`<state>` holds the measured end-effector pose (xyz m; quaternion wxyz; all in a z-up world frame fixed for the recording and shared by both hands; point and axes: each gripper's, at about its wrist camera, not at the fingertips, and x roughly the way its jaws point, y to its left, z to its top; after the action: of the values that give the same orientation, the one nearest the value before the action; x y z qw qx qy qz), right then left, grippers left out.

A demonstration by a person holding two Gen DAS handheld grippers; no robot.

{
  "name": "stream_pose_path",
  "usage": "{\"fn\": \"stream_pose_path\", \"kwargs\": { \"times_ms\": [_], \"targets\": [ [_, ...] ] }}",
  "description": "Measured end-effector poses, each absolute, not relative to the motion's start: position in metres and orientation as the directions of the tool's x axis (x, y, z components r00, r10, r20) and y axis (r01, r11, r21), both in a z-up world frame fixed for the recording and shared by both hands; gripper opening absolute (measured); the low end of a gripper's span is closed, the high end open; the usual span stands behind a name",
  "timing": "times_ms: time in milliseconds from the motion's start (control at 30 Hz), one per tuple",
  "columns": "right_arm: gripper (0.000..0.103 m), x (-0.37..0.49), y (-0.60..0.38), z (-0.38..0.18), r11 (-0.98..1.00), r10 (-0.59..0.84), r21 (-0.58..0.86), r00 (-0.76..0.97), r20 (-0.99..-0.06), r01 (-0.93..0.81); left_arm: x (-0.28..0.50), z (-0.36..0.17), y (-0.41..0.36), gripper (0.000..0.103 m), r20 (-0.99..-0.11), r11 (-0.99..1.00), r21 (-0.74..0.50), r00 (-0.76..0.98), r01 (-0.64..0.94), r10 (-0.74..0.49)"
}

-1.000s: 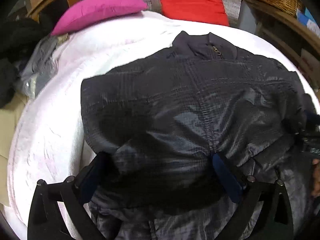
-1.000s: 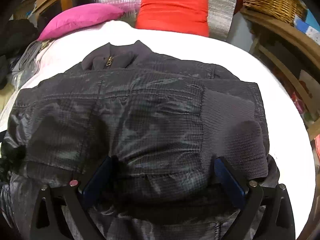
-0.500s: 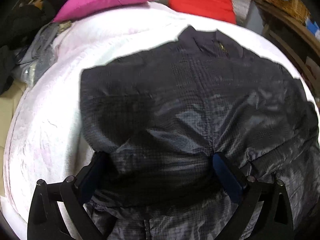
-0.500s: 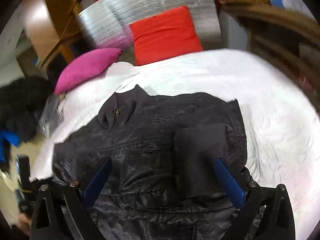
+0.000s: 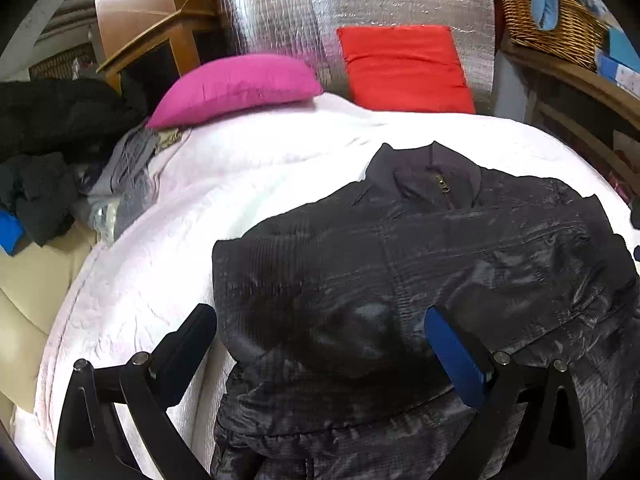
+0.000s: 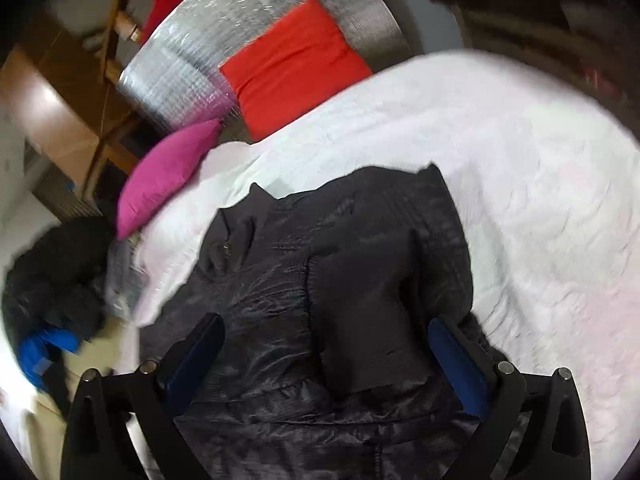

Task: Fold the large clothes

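Covering most of the bed [image 5: 256,184], a white quilt gives the dark jacket [image 5: 420,272] a flat place to lie, sleeves tucked over its front for folding. Both grippers, left [image 5: 320,340] and right [image 6: 326,350], hover above it, jaws spread, holding nothing.

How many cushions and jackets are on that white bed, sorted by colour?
Pink cushion: 1
Red cushion: 1
Dark jacket: 1
Total: 3
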<state>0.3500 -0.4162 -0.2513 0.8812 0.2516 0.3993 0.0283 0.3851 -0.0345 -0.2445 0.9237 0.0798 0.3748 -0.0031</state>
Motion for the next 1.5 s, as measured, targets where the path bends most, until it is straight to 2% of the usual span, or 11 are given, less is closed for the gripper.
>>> {"fn": "stream_pose_path", "kwargs": {
  "times_ms": [200,367,433,600,700,967,1100,1300,1433,1467,1500],
  "targets": [
    [0.103,0.364,-0.389,-0.268,0.945,0.146,0.293,0.613,-0.777,0.146,0.407,-0.293,-0.04,0.103,-0.852,0.988,0.128,0.519,0.091,0.063],
    [0.09,0.372,-0.395,-0.287,0.95,0.077,0.225,0.532,-0.843,0.218,0.402,-0.281,-0.04,0.103,-0.822,0.986,0.138,0.566,0.091,0.062],
    [0.082,0.366,-0.4,-0.276,0.947,0.045,0.215,0.567,-0.822,0.237,0.397,-0.267,-0.039,0.103,-0.783,0.987,0.13,0.62,0.095,0.043],
    [0.082,0.353,-0.41,-0.248,0.934,0.124,0.318,0.686,-0.717,0.164,0.395,-0.244,-0.027,0.103,-0.706,0.991,0.124,0.706,0.046,0.056],
    [0.082,0.349,-0.408,-0.237,0.933,0.137,0.336,0.734,-0.666,0.13,0.404,-0.249,-0.015,0.103,-0.734,0.994,0.109,0.674,-0.006,0.084],
    [0.082,0.386,-0.388,-0.292,0.965,0.133,0.235,0.55,-0.825,0.118,0.438,-0.29,-0.03,0.103,-0.826,0.984,0.178,0.543,-0.003,0.151],
    [0.083,0.386,-0.378,-0.291,0.985,0.067,0.143,0.546,-0.835,0.098,0.438,-0.288,-0.036,0.103,-0.814,0.978,0.207,0.556,0.002,0.172],
    [0.083,0.362,-0.38,-0.269,0.984,0.047,0.137,0.581,-0.813,0.111,0.408,-0.258,-0.044,0.103,-0.747,0.985,0.159,0.661,0.074,0.071],
    [0.083,0.336,-0.373,-0.259,0.991,0.024,0.094,0.57,-0.821,0.093,0.396,-0.262,-0.056,0.103,-0.776,0.976,0.134,0.631,0.171,-0.004],
    [0.08,0.335,-0.372,-0.26,0.992,0.024,0.091,0.562,-0.827,0.091,0.395,-0.267,-0.058,0.103,-0.792,0.974,0.125,0.61,0.186,-0.015],
    [0.067,0.335,-0.37,-0.264,0.992,0.018,0.083,0.551,-0.834,0.093,0.395,-0.275,-0.059,0.103,-0.811,0.973,0.127,0.585,0.193,-0.01]
  ]
}}
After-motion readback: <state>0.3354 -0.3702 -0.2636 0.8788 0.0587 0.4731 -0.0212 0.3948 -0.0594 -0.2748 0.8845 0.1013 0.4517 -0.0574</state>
